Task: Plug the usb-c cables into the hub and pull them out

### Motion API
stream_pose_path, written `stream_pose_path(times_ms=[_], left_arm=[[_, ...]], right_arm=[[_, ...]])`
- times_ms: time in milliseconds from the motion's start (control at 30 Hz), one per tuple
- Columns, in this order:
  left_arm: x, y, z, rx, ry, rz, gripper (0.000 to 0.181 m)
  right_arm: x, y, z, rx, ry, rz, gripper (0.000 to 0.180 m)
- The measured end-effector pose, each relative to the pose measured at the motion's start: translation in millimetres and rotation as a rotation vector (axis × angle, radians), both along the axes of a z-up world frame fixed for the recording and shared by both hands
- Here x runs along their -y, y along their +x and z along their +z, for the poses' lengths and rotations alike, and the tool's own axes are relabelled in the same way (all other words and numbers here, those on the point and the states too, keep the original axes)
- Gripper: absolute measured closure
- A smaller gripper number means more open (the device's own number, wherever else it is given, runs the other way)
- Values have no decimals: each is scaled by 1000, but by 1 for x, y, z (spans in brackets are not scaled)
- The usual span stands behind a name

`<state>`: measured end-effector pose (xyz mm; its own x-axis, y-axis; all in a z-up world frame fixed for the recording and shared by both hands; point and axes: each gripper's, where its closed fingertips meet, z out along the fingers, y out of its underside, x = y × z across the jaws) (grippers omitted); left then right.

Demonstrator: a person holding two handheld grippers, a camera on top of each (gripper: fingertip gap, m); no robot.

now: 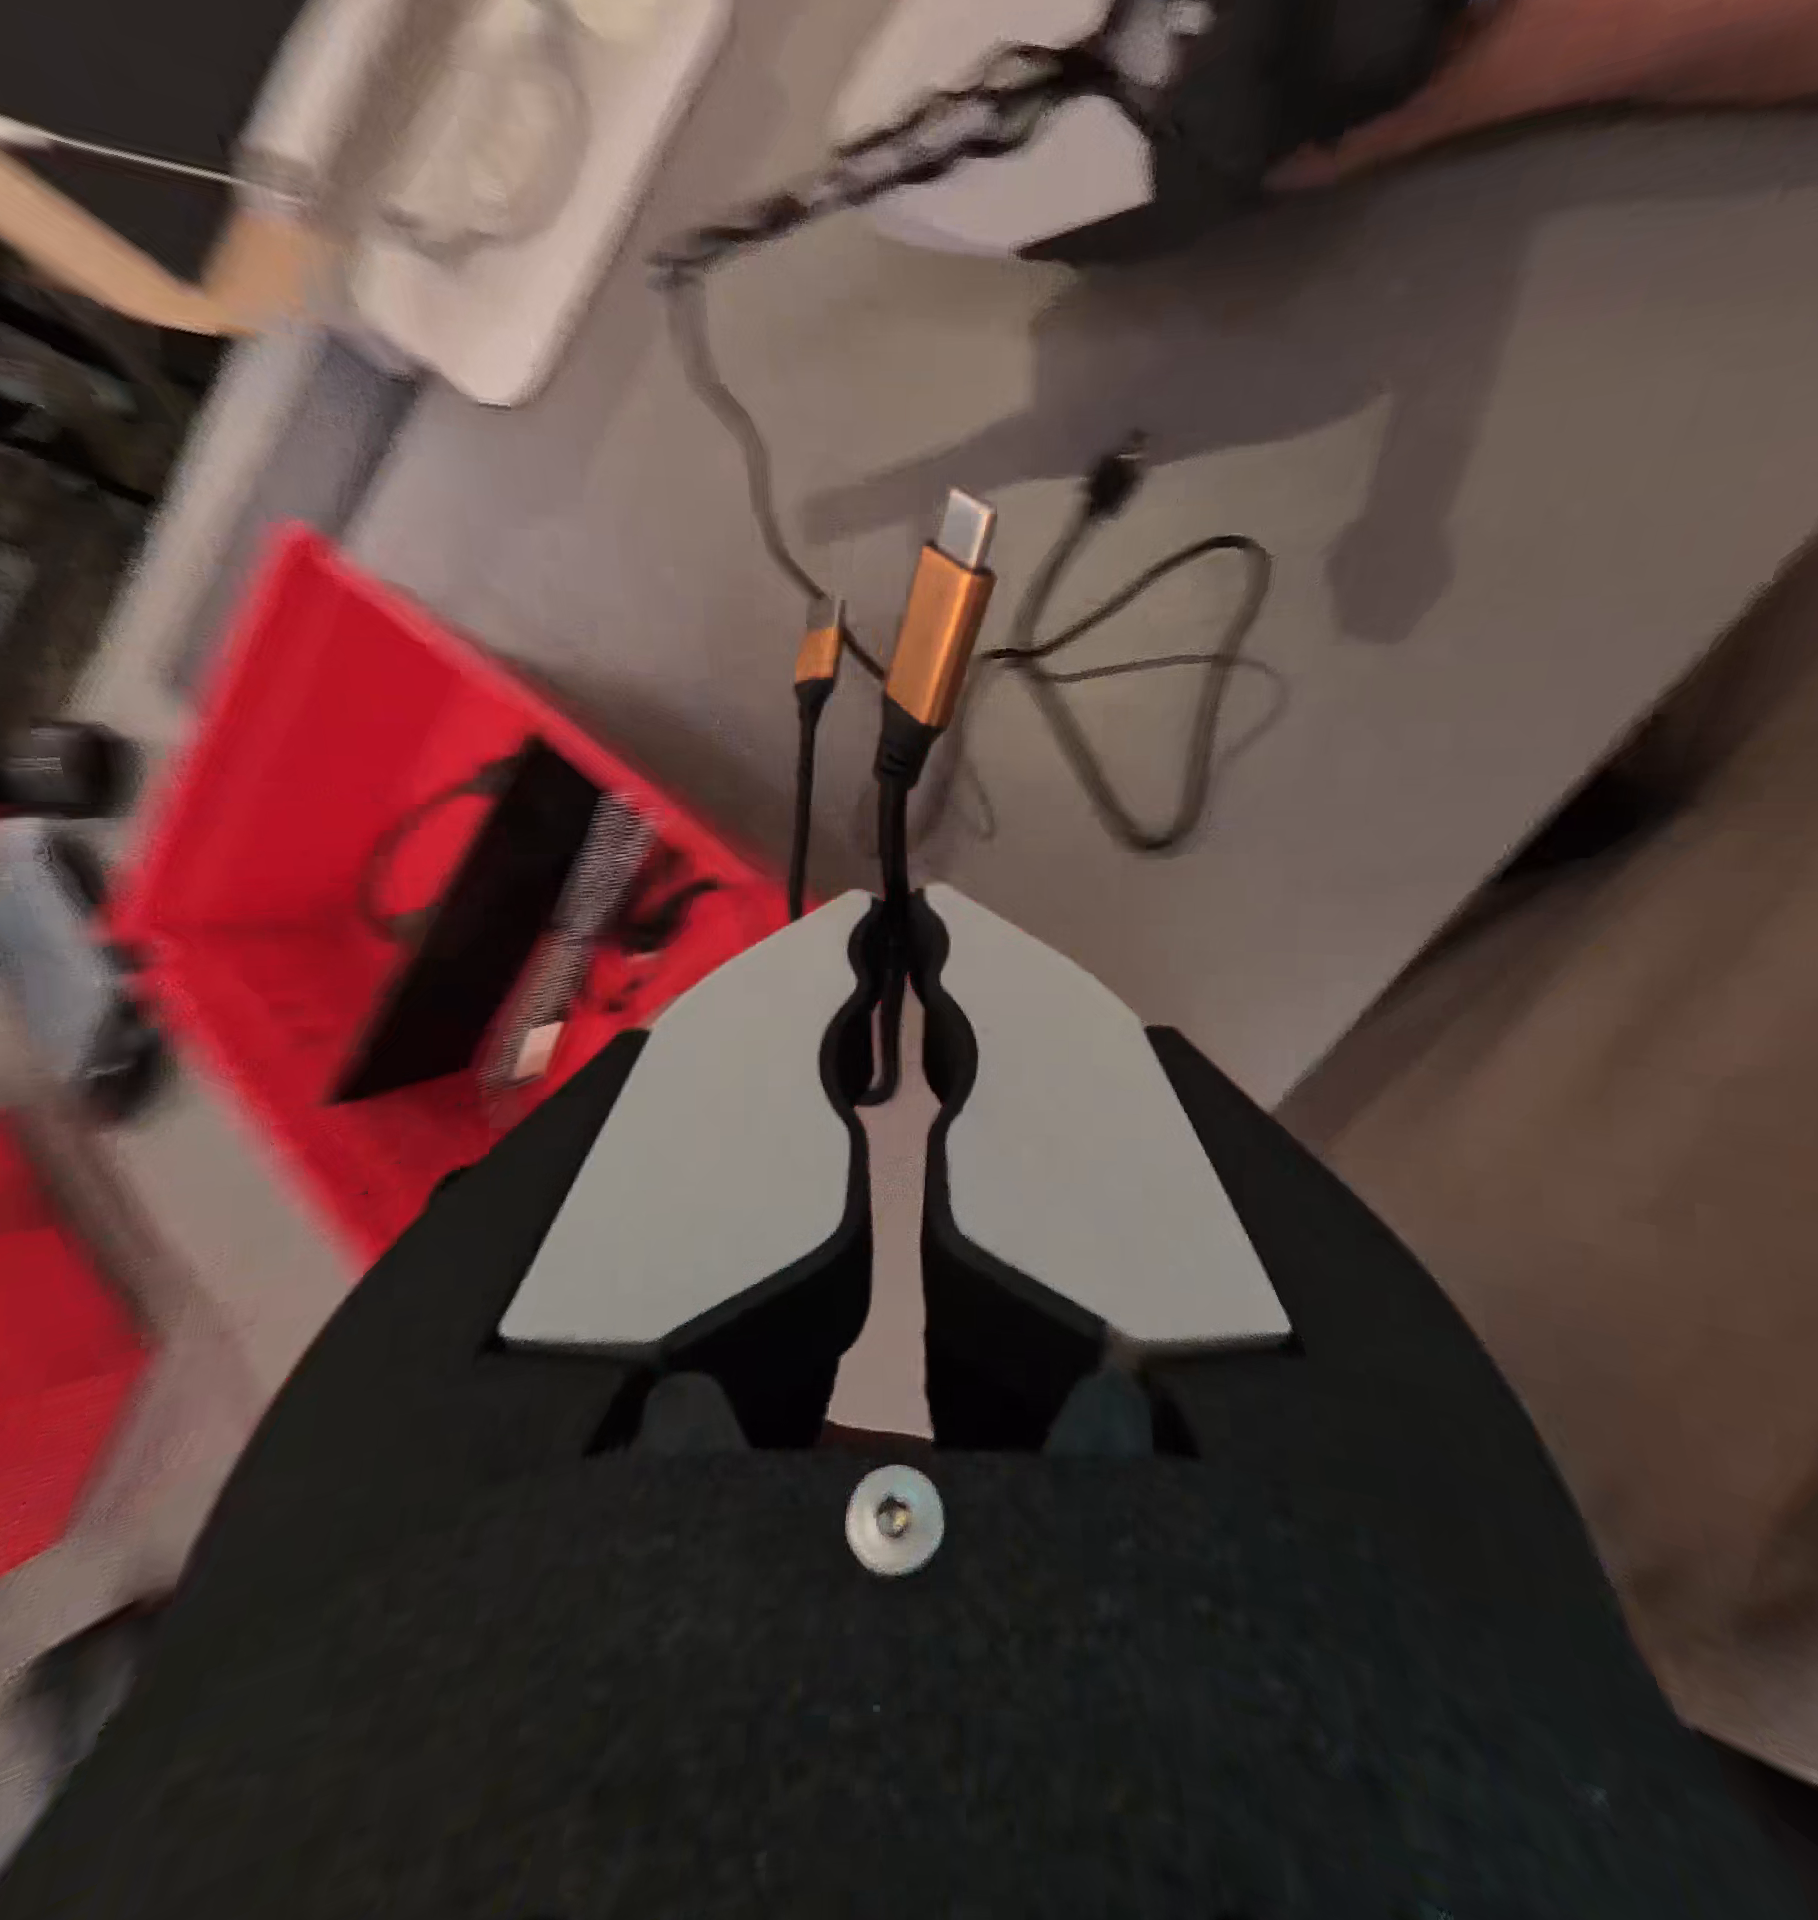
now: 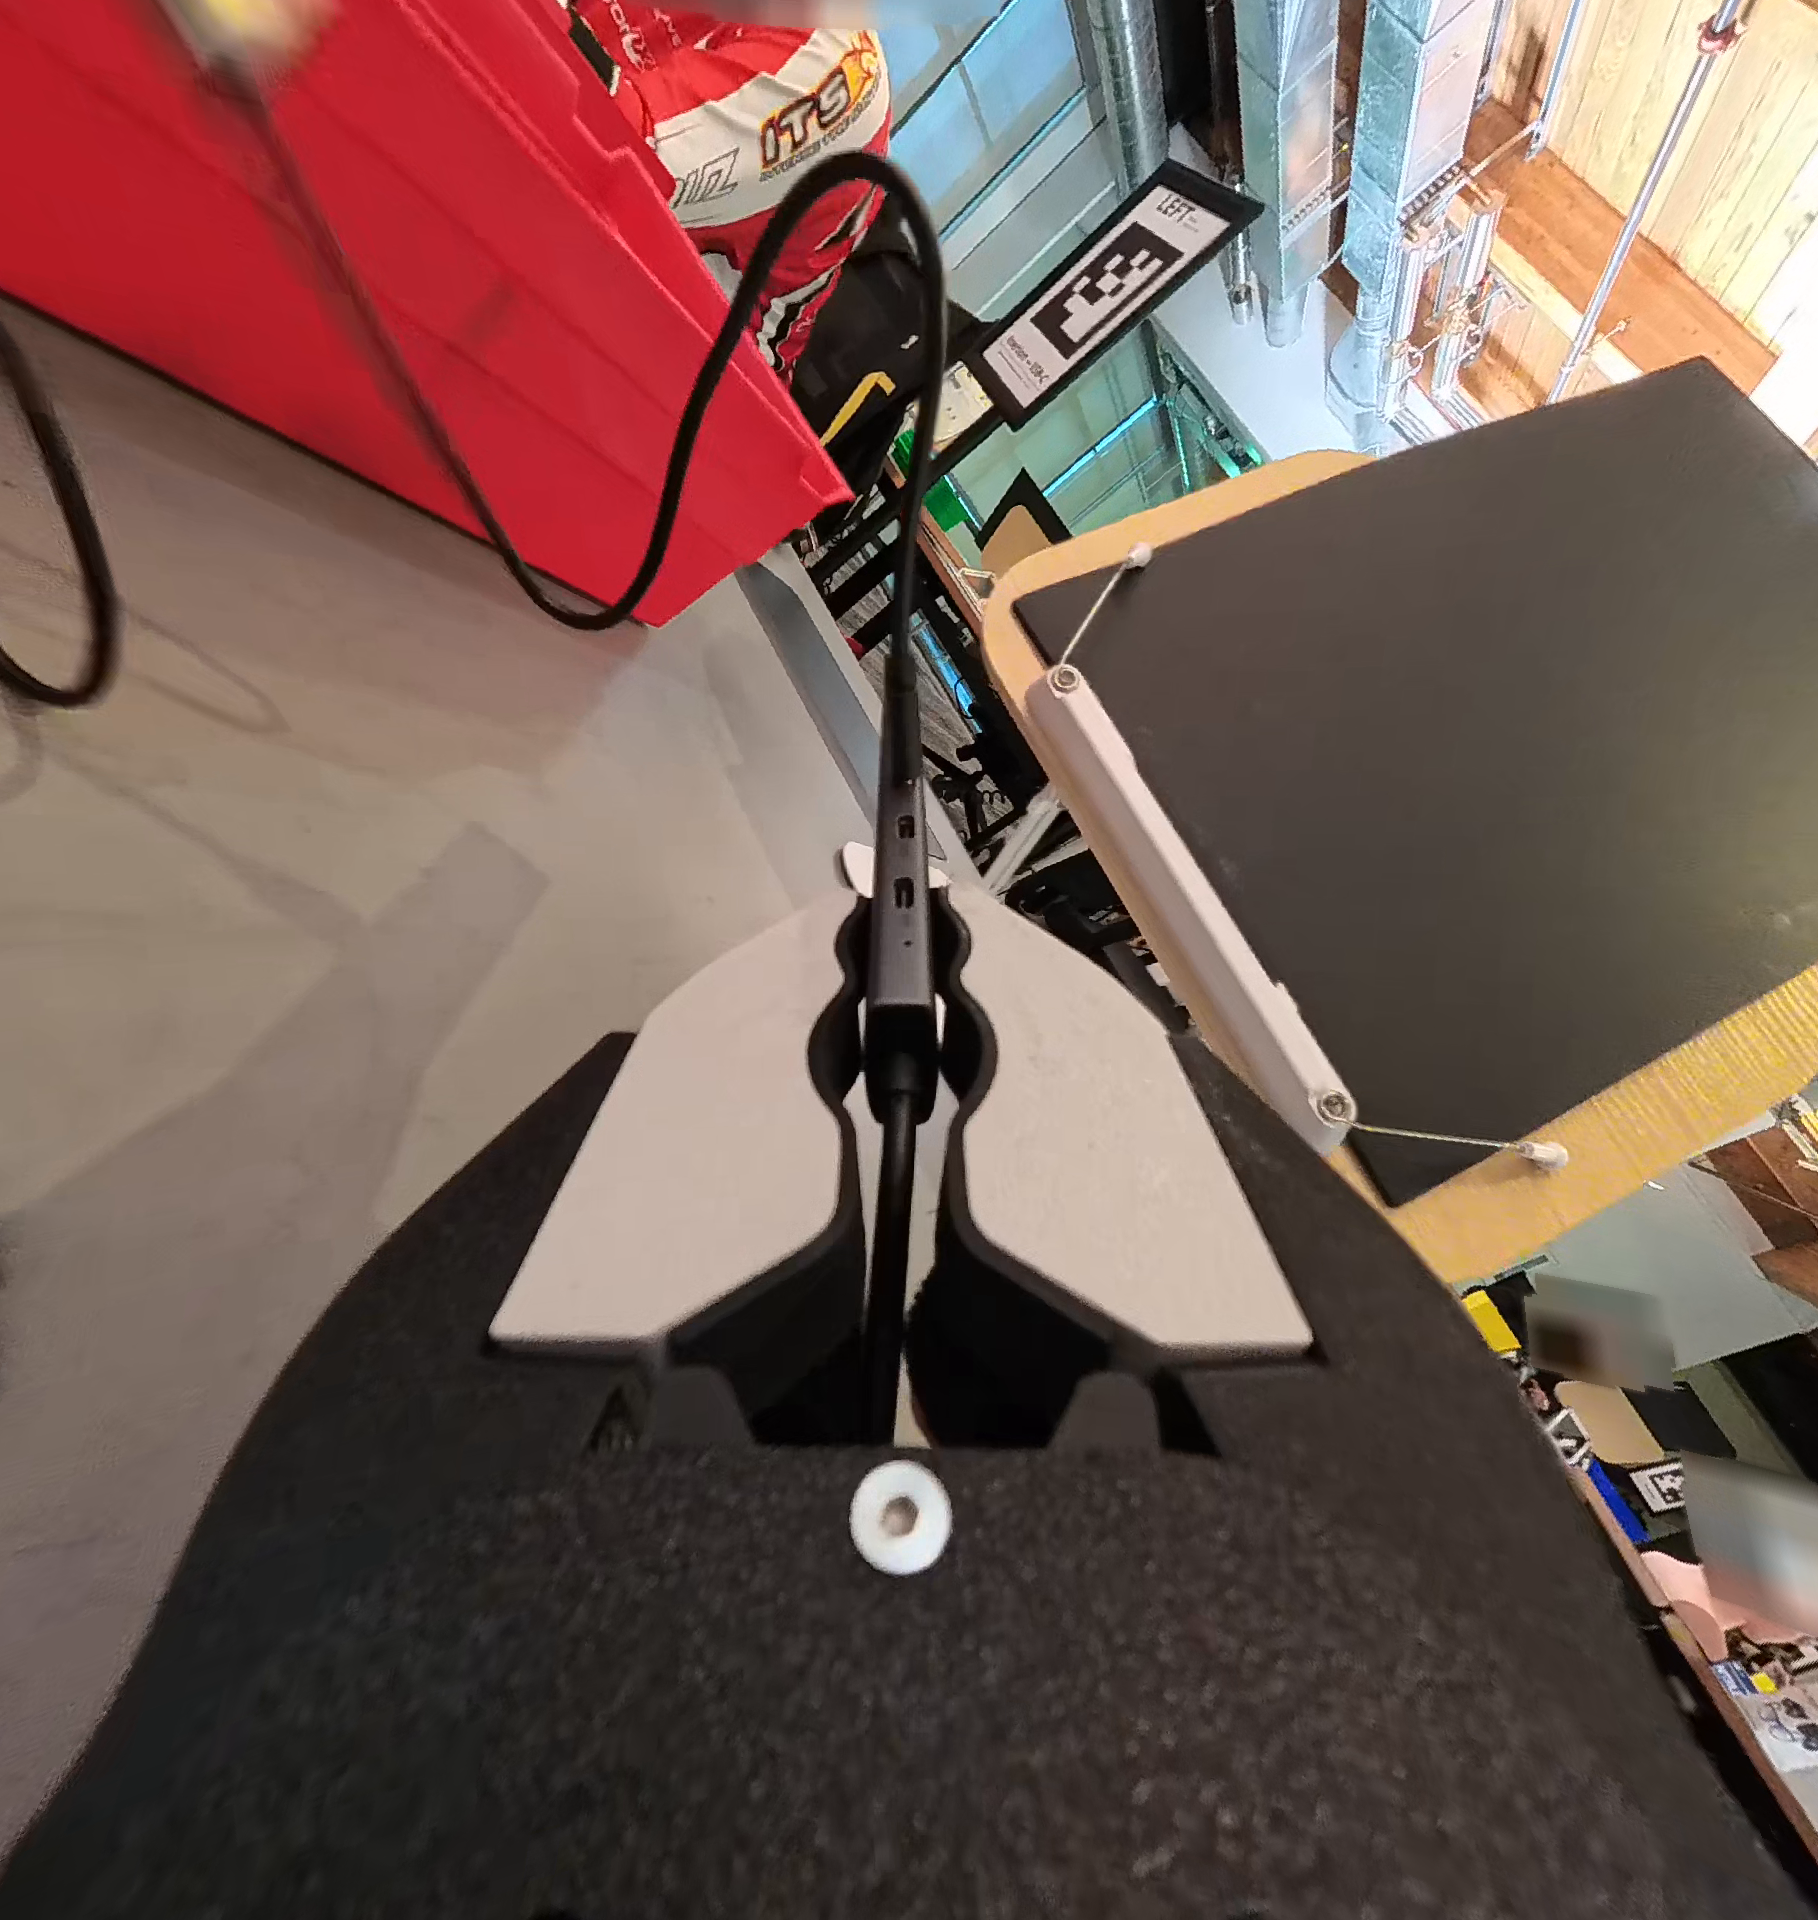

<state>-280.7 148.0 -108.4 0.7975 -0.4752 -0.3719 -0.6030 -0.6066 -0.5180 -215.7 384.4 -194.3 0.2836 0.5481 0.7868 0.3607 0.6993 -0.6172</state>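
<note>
- Nearest the lens in the left wrist view: my left gripper [image 1: 897,914], jaws closed down on a thin black cable [image 1: 892,831], pinched just behind the strain relief.
- That cable's orange-sleeved usb-c plug [image 1: 941,623] sticks up past the fingertips, metal tip free, pointing away from the camera, off the counter [image 1: 572,499].
- A second orange plug [image 1: 820,652] on its own black lead stands just beside it on the left; can't tell if the jaws hold that lead too.
- More loose dark cable [image 1: 1175,665] loops on the counter beyond; view is motion-blurred.
- Red bin [image 1: 292,727] to the left, with a dark flat item inside, too blurred to name.
- Right wrist view: my right gripper [image 2: 900,935], jaws nearly shut around the slim grey hub [image 2: 903,894], held edge-on and lifted; two small ports face the camera.
- Hub's own black lead [image 2: 853,208] arcs up from its far end and down toward the red bin [image 2: 365,260].
- Plug and hub are apart, nothing mated yet by my read.
- Handling guess: cable is light and floppy; gripped on the cord, the plug can wobble. Better hold is the rigid orange sleeve.
- Hub looks light, smooth-sided, likely to slip or twist under insertion push; squeeze its flat faces, keep ports clear.
</note>
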Motion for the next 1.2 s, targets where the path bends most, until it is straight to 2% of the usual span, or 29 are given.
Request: stream_pose_path(times_ms=[100,200,400,600,700,833,933,1033,1200], left_arm=[[-10,52,-55,195,-96,-20,178],[-33,65,-93,171,-150,-6,178],[-69,90,-127,355,-262,-70,178],[-69,99,-172,404,-354,-95,178],[-70,107,-171,484,-315,-152,177],[-78,108,-159,508,-199,-249,173],[-80,109,-158,526,-180,-293,169],[-87,112,-154,626,-183,-288,163],[-97,104,-162,724,-240,-154,155]], right_arm=[[5,-4,-4,48,56,6,171],[10,-7,-9,102,114,10,171],[25,-14,-20,179,187,49,170],[44,-15,-21,159,160,163,170],[46,-15,-20,142,121,184,170],[43,-16,-21,145,120,178,170],[44,-16,-22,150,122,177,170],[45,-17,-23,155,126,177,170],[45,-17,-22,152,125,176,170]])
